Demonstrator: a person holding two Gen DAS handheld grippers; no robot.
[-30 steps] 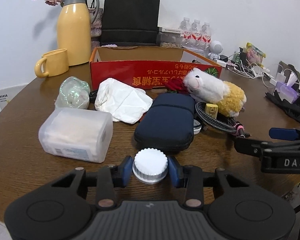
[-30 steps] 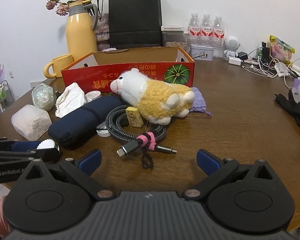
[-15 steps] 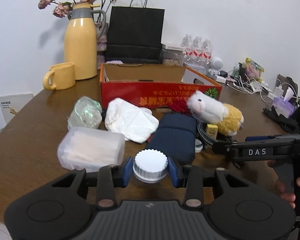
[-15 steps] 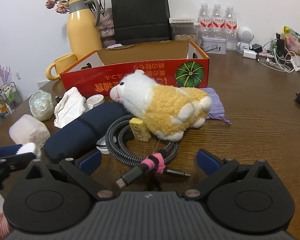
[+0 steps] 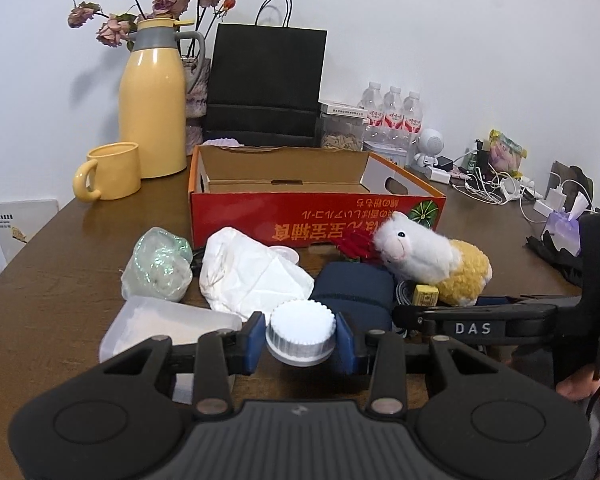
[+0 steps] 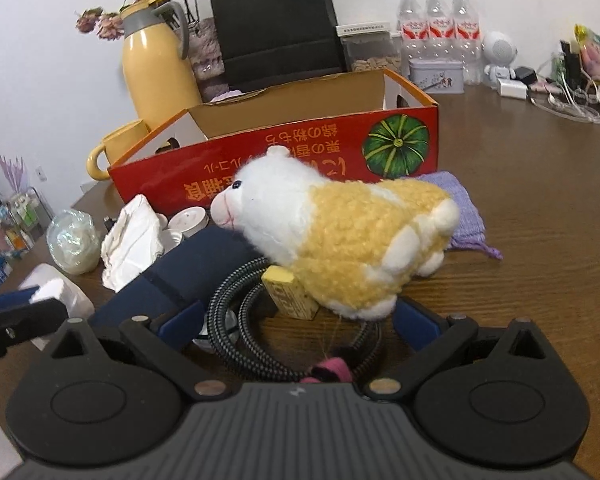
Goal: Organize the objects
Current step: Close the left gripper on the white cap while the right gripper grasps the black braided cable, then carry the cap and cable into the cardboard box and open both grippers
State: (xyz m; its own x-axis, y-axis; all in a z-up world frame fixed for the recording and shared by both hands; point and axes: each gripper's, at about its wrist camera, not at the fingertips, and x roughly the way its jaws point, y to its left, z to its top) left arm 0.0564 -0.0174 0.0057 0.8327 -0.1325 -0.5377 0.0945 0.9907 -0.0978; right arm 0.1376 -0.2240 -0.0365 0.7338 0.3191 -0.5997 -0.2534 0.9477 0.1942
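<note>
Both claws busy at once, by the look of it. Held a white ribbed cap (image 5: 300, 326) pinched between the narrow-set pads of the left claw (image 5: 301, 340), seemingly clear of the tabletop (image 6: 540, 208) and on the near side of the clutter. Pointed the right claw (image 6: 300, 324) low at the plush sheep (image 6: 340, 240), jaws wide though just drawn in a little, and straddled the sheep's underside without pressing on it. Noted the sheep lying across a coiled braided cable (image 6: 228, 316) and against a navy pouch (image 6: 172, 276), with a small yellow box (image 6: 288, 296) tucked under its belly and a lilac knitted cloth (image 6: 464, 216) behind. Saw the red cardboard box (image 6: 284, 152) just beyond, open-topped, with nothing visible inside as far as the views reached.

Judged the step in hand as reaching for the sheep while keeping the cap ready for the box. Reckoned little of the sorting done, with most things outside the box.

Called for next: closing the right claw on the soft body alone — high enough to miss the cable and the yellow box — then lifting over the near wall. Expected the plush to squash, so wanted a deep bite. Needed the cap carried over the same wall and let go inside.
</note>
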